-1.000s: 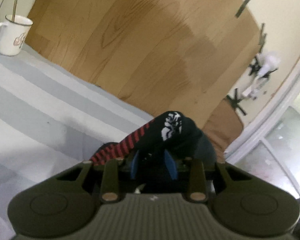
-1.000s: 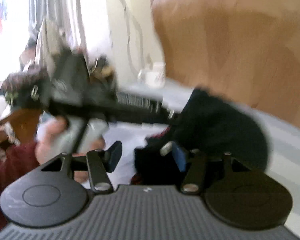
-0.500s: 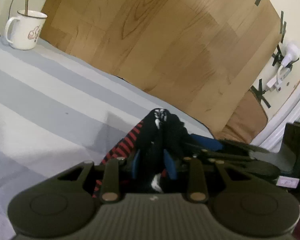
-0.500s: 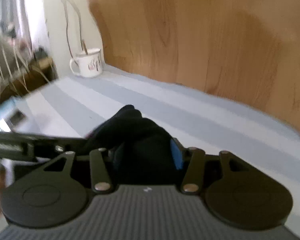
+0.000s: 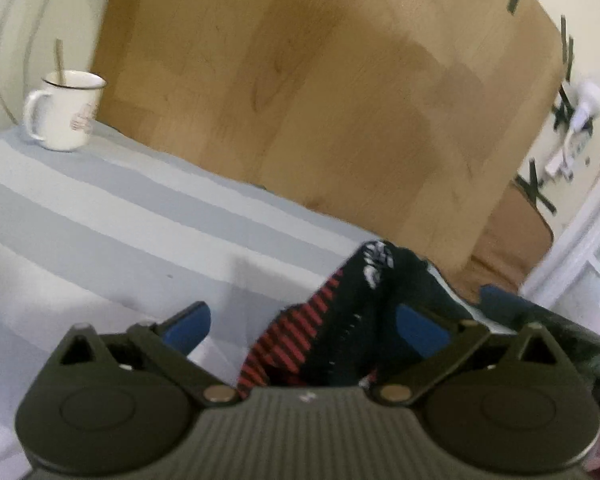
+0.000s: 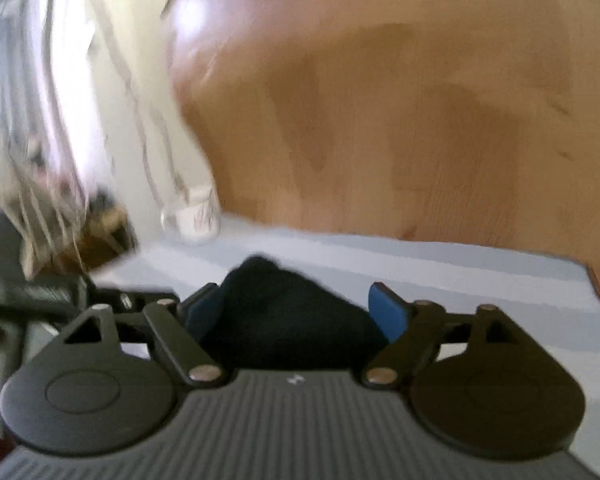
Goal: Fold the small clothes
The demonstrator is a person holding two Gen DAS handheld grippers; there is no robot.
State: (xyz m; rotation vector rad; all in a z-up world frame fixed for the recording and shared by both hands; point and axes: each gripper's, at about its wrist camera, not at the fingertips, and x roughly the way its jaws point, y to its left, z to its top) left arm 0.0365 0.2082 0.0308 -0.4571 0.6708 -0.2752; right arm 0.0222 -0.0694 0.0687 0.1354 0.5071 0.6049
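Observation:
A small black garment with red stripes and a white print point(image 5: 352, 312) lies bunched on the grey striped cloth point(image 5: 100, 216). My left gripper point(image 5: 304, 320) is open, its blue pads wide apart on either side of the garment. In the right wrist view the same garment shows as a dark mound point(image 6: 288, 316) between the blue pads of my right gripper point(image 6: 296, 312), which is open too. The right wrist view is blurred by motion.
A white mug with a stick in it point(image 5: 66, 114) stands at the far left of the cloth; it also shows in the right wrist view point(image 6: 196, 216). A wooden board point(image 5: 320, 80) rises behind the cloth. The right gripper's body point(image 5: 560, 332) reaches in at the right.
Both grippers were shut on the garment and have opened. The garment has dropped from the air onto the cloth.

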